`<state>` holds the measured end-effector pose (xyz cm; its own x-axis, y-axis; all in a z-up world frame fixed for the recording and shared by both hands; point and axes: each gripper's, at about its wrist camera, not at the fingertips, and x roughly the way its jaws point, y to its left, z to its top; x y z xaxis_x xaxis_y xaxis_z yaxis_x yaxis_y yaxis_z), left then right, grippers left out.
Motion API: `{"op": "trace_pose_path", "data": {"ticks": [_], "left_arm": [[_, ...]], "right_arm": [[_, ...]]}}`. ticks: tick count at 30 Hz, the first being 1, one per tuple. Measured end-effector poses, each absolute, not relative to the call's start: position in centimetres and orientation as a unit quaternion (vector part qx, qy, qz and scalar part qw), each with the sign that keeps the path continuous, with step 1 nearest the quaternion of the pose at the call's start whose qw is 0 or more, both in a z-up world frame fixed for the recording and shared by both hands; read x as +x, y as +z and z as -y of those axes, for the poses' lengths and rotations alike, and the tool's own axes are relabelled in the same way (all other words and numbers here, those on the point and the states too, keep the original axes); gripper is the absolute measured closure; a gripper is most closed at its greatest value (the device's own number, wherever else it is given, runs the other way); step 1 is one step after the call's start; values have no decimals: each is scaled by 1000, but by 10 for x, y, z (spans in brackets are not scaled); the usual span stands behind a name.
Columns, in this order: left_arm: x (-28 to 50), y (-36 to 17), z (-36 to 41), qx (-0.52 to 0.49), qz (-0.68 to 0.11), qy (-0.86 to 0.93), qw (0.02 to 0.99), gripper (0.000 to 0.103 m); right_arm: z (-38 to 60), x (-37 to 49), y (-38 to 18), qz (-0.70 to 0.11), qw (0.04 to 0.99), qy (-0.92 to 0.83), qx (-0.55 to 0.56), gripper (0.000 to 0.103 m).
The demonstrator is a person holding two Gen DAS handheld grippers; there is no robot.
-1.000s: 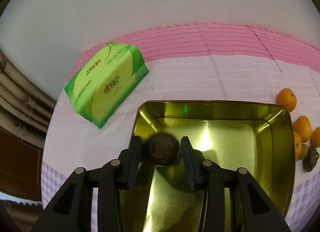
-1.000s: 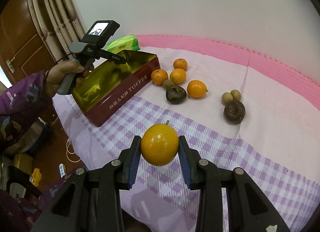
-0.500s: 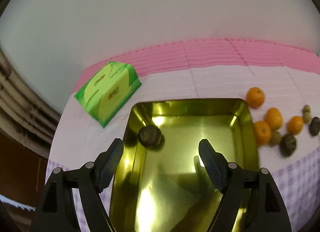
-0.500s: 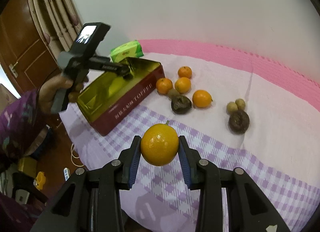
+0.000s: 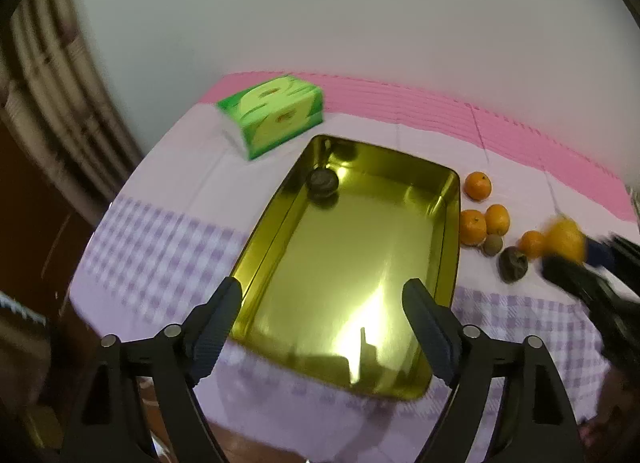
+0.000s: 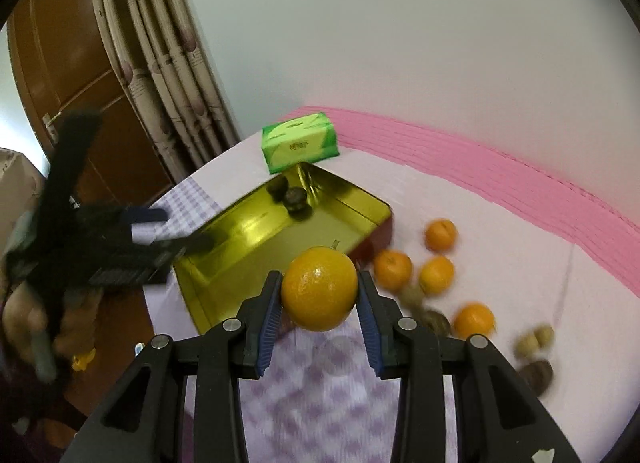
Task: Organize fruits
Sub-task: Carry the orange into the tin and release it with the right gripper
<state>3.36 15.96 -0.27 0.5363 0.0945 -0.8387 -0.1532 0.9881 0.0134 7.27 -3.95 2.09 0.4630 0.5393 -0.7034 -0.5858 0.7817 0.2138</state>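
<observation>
Now carrying orange [image 6: 319,289] clamped in right gripper [image 6: 319,295] toward gold tin [image 6: 372,207] just ahead, left gripper [image 5: 322,315] just opened wide, empty, dark fruit [image 5: 322,182] lying beyond; next, lowering inside and releasing.

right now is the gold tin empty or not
Not empty: one dark fruit sits in a far corner of the gold tin; the rest is bare.

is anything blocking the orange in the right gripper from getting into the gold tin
Nothing visible blocks it. The right gripper holds the orange beside the open tin; the dark fruit sits in the far corner, and the open left gripper is empty.
</observation>
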Motion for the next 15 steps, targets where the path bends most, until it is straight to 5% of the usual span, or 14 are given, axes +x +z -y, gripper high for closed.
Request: {"op": "trace_pose_path", "data": {"ticks": [15], "left_arm": [[7, -16, -176, -49, -483, 98, 869, 13]], "right_arm": [[-43, 146, -30, -461, 830, 304, -72, 69]]}}
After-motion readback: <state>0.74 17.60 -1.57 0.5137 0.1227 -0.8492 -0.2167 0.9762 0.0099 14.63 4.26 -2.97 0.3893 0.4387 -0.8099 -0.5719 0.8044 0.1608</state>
